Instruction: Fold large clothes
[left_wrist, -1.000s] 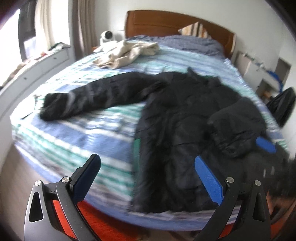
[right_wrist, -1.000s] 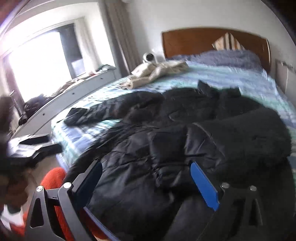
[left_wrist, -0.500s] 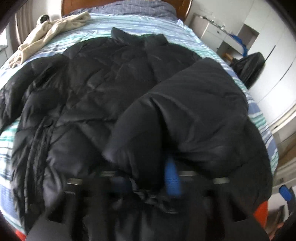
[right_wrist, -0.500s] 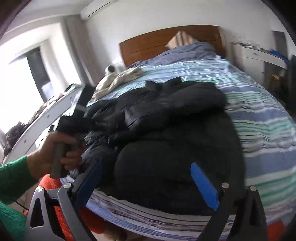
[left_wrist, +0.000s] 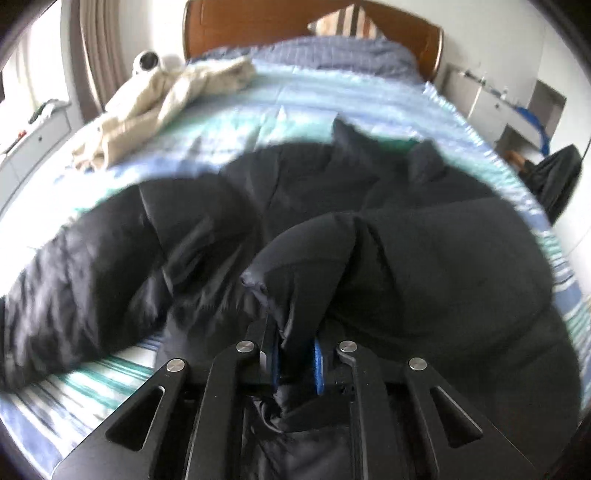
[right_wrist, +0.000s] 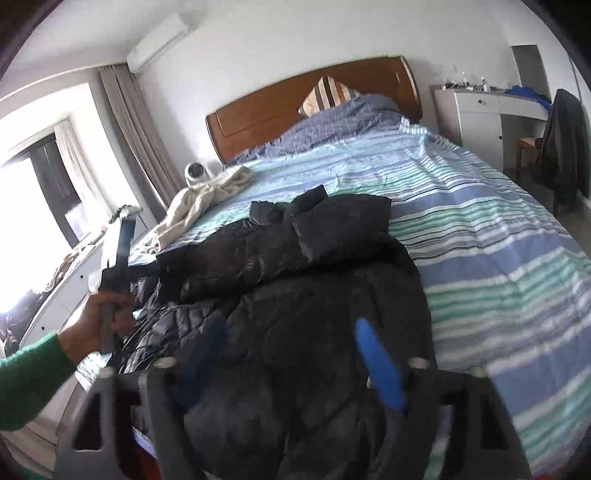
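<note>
A large black puffer jacket (left_wrist: 369, 221) lies on the striped bed, with one sleeve folded across its body. It also shows in the right wrist view (right_wrist: 314, 277). My left gripper (left_wrist: 295, 354) is shut on a fold of the jacket near its lower edge, and black fabric bulges out between the blue pads. In the right wrist view the left gripper (right_wrist: 155, 267) sits at the jacket's left side, held by a hand in a green sleeve. My right gripper (right_wrist: 291, 354) is open and empty, just above the jacket's near hem.
The bed (right_wrist: 498, 240) has a blue and green striped cover and a wooden headboard (right_wrist: 295, 107). A cream garment (left_wrist: 166, 99) and a small white camera (left_wrist: 147, 61) lie at the far left. A white cabinet (right_wrist: 476, 122) and a chair with dark clothing (right_wrist: 561, 147) stand at the right.
My left gripper has swung onto the jacket and shut on a fold of it. My right gripper has moved right along the hem and its jaws have drawn somewhat closer.
</note>
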